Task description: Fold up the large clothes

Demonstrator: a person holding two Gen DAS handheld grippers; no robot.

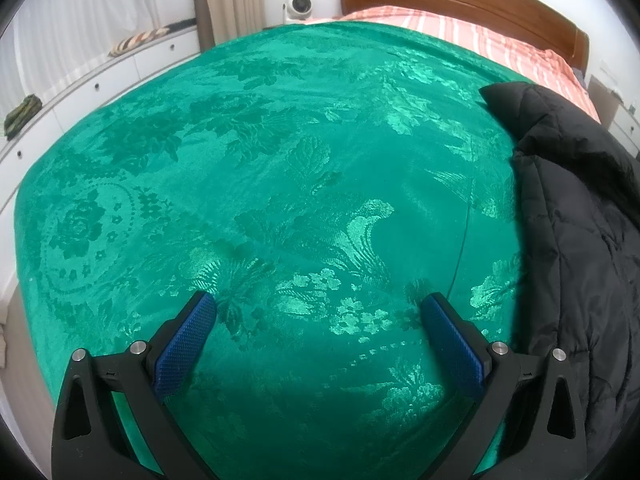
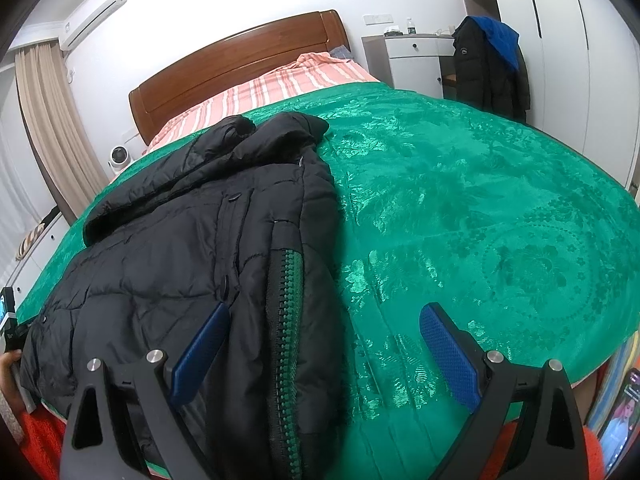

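A black quilted puffer jacket (image 2: 180,240) lies folded lengthwise on the green patterned bedspread (image 2: 460,200), its zipper edge (image 2: 286,312) running toward me. My right gripper (image 2: 324,316) hovers open over the jacket's near right edge, its left finger above the fabric and its right finger above the bedspread. In the left wrist view the jacket (image 1: 580,240) fills the right side. My left gripper (image 1: 320,308) is open over bare bedspread (image 1: 260,160), to the left of the jacket, holding nothing.
A wooden headboard (image 2: 240,64) and striped pink sheet (image 2: 280,84) are at the far end. A white cabinet with a dark coat (image 2: 488,68) hanging stands far right. A low white drawer unit (image 1: 80,92) runs along the left. A phone screen (image 2: 620,416) glows near right.
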